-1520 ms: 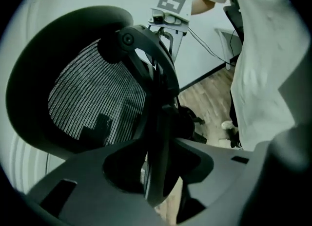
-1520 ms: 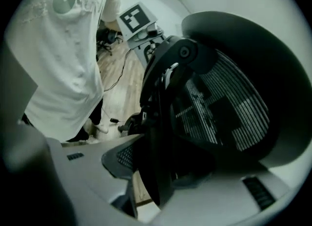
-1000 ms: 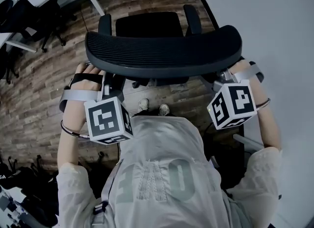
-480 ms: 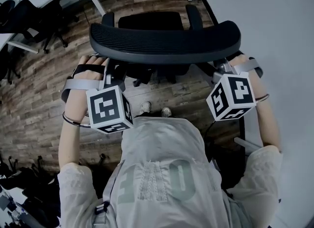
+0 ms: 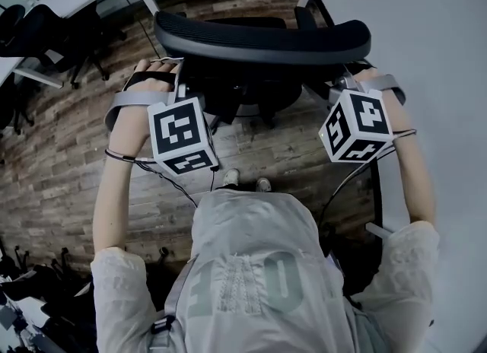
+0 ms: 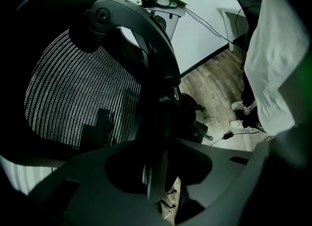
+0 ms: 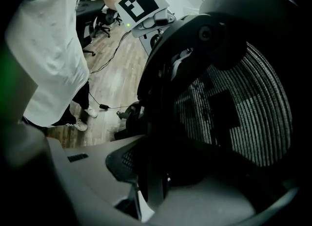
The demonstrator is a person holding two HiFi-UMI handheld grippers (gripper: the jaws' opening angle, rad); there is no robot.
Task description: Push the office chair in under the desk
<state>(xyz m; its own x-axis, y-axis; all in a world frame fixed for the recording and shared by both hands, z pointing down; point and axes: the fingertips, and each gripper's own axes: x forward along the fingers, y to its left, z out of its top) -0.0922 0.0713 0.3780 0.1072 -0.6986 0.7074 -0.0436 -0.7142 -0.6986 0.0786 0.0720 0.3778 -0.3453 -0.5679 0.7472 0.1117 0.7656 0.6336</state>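
I see the left gripper [image 5: 179, 100] jaws just opening, loose around the back frame [image 6: 148, 49] of the office chair [image 5: 259, 39]. The right gripper [image 5: 344, 94] clamps the frame's opposite side.

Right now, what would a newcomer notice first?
The black chair back arches across the top of the head view. Just below its ends in that view sit two black-and-white marker cubes, one left, one right. The person's pale shirt fills the bottom.
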